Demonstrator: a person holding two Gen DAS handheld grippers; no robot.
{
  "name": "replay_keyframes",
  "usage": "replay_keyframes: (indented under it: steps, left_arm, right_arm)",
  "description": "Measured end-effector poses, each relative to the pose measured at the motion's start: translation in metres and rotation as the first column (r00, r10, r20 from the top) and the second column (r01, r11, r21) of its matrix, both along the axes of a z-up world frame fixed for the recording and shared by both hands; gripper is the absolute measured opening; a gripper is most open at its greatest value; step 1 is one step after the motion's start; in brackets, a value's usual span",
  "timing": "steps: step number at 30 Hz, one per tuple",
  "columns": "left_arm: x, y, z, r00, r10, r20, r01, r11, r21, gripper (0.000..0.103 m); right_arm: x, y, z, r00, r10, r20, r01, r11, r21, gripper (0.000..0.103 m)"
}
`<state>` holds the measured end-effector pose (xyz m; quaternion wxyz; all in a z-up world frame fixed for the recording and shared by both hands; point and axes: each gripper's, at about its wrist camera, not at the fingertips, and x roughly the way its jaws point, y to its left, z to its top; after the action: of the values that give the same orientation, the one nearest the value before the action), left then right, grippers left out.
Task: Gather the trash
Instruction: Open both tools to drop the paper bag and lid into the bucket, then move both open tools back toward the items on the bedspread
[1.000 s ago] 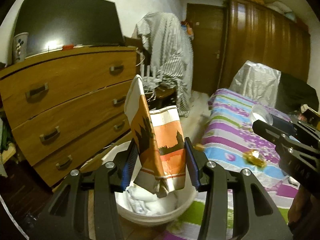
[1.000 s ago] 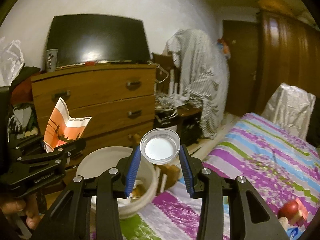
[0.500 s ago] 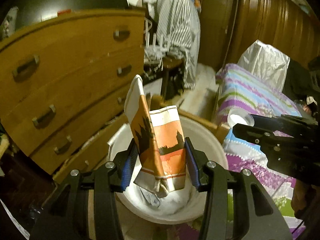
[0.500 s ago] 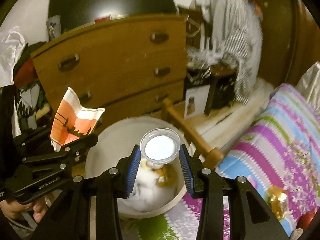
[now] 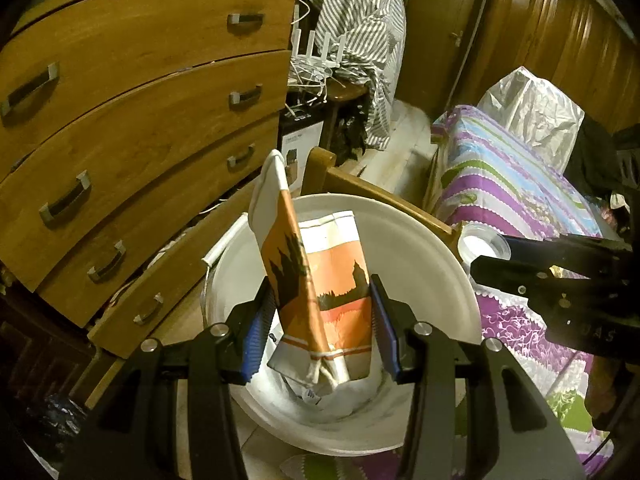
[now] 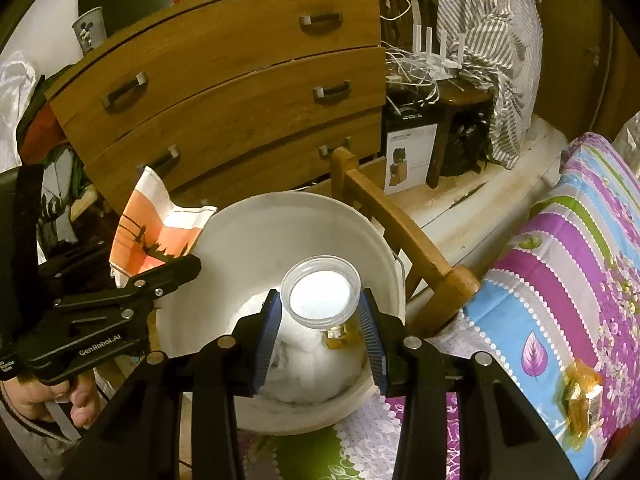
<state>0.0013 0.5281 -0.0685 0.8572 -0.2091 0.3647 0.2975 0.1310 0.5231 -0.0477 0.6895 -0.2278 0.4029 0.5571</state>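
My left gripper (image 5: 322,324) is shut on an orange and white paper bag (image 5: 320,284), held upright over the white bucket (image 5: 404,224). My right gripper (image 6: 320,322) is shut on a clear plastic cup (image 6: 320,292), its mouth facing the camera, above the same white bucket (image 6: 248,220). White crumpled paper and a yellow wrapper (image 6: 338,338) lie in the bucket's bottom. In the right wrist view the left gripper (image 6: 160,276) comes in from the left over the rim with the paper bag (image 6: 148,232). In the left wrist view the right gripper (image 5: 492,258) reaches in from the right with the cup (image 5: 482,246).
A wooden chest of drawers (image 6: 240,80) stands behind the bucket. A wooden bed rail (image 6: 396,224) runs beside it, with the striped bedsheet (image 6: 568,264) to the right. A yellow crumpled wrapper (image 6: 580,396) lies on the bed. A stool with cables (image 6: 444,84) stands further back.
Both grippers have come down and tilted toward the bucket, which now fills the middle of both views. The bag and the cup stay gripped as before.
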Motion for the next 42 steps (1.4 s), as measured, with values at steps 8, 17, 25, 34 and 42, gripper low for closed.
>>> replay_keyframes:
  steps: [8, 17, 25, 34, 42]
  left_arm:
    - [-0.006, 0.008, -0.005, 0.998, 0.058, -0.006, -0.058, 0.998, 0.001, 0.067]
    - [-0.005, -0.016, 0.000, 1.000, 0.021, 0.006, -0.021, 1.000, 0.004, 0.067]
    - [0.025, -0.094, 0.011, 0.990, -0.129, 0.056, 0.128, 0.992, 0.022, 0.067]
    - [0.086, -0.201, -0.007, 0.937, -0.347, 0.046, 0.348, 0.938, 0.004, 0.067]
    - [0.132, -0.282, -0.024, 0.861, -0.508, 0.020, 0.508, 0.861, -0.018, 0.067]
  right_arm:
    - [0.005, -0.014, 0.007, 1.000, -0.017, -0.006, 0.018, 0.999, 0.035, 0.061]
    - [-0.001, -0.069, 0.030, 0.998, -0.054, 0.022, 0.051, 0.991, 0.126, 0.061]
    - [-0.023, -0.211, 0.038, 0.963, -0.227, 0.147, 0.187, 0.952, 0.243, 0.062]
    - [0.005, -0.385, 0.015, 0.881, -0.470, 0.061, 0.438, 0.857, 0.273, 0.074]
    - [0.051, -0.557, -0.029, 0.662, -0.749, -0.023, 0.731, 0.640, 0.237, 0.074]
